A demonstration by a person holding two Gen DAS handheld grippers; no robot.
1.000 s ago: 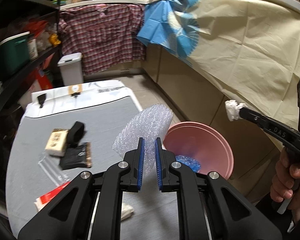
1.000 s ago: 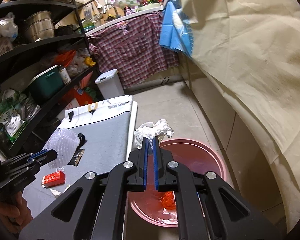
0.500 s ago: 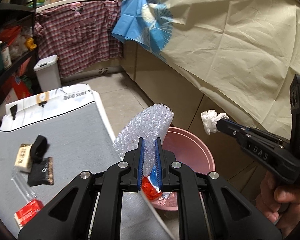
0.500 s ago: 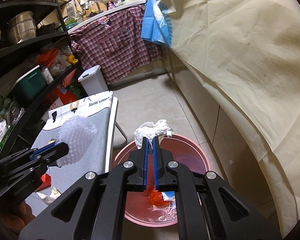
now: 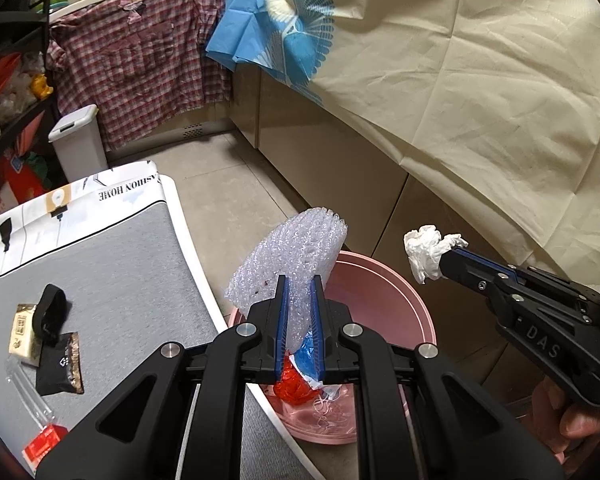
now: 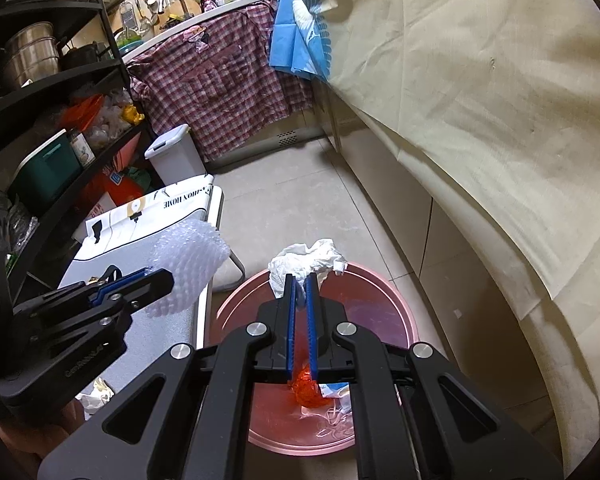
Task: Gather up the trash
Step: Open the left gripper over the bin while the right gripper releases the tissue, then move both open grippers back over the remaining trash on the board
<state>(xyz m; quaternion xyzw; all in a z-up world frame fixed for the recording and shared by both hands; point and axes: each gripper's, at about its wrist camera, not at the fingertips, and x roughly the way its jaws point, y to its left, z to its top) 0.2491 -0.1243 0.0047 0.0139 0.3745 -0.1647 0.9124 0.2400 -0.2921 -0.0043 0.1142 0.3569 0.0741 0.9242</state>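
- Bubble wrap (image 5: 290, 268) is pinched between the pads of the left gripper (image 5: 299, 304), jaws nearly closed on it; most of the sheet stands free above the fingertips. In the right wrist view it hangs over the right edge of the table (image 5: 100, 272), left of the basin (image 6: 396, 292) and not over it.
- Risk: if let go now, the light sheet would likely land on the table edge or the floor rather than in the basin. It needs carrying further right first.
- Risk: it is springy and wide, so it could catch on the rim or drape over it even when dropped from the right place.
- Tissue (image 6: 306, 262), crumpled and white, is clamped at the tips of the right gripper (image 6: 301, 292), jaws closed tight on a small fold. It sits above the far rim, with the basin opening below the gripper.
- Risk: thin paper may cling to the blue pads on release and stay there instead of dropping.
- Risk: both grippers aim at one basin, near each other; they could knock together, or the wrap could brush the tissue loose.
- Pink basin on the floor, just right of the table, already holds a red wrapper (image 6: 306, 388) and other scraps.
- Packets (image 5: 40, 336) are left on the table, far left of the basin.
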